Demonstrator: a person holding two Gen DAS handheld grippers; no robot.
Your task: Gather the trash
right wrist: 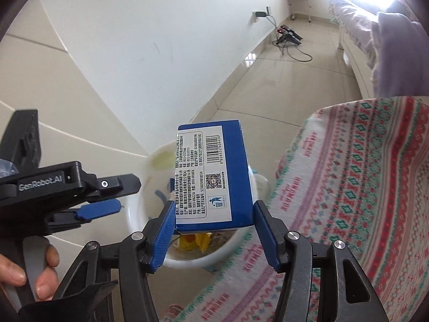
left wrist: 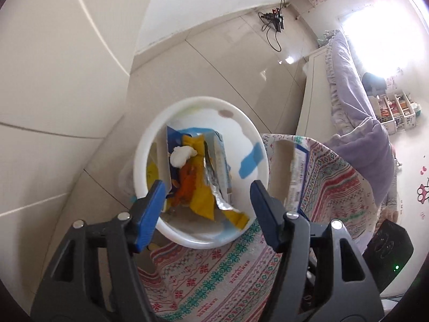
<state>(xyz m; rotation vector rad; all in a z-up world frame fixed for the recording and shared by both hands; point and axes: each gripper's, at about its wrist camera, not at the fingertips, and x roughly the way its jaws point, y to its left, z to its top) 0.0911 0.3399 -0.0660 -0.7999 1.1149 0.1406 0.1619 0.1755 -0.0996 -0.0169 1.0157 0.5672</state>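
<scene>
A white round trash bin (left wrist: pixel 150 145) stands on the floor beside the table; it holds yellow and orange wrappers (left wrist: pixel 198 185), a white tissue ball (left wrist: pixel 181 155) and flattened blue cartons. My left gripper (left wrist: pixel 206 209) is open and empty, right above the bin. My right gripper (right wrist: pixel 213 230) is shut on a blue carton box (right wrist: pixel 214 174) with a white barcode label, held over the bin (right wrist: pixel 134 214). That box shows edge-on in the left wrist view (left wrist: pixel 296 171). The left gripper also shows in the right wrist view (right wrist: pixel 112 196), open.
The table's patterned cloth (left wrist: pixel 241 268) (right wrist: pixel 362 187) lies right of the bin. A white wall (right wrist: pixel 161 53) rises behind it. A bed with purple bedding (left wrist: pixel 354 94) and cables with a charger (left wrist: pixel 273 24) are across the tiled floor. A black device (left wrist: pixel 388 249) sits at the right.
</scene>
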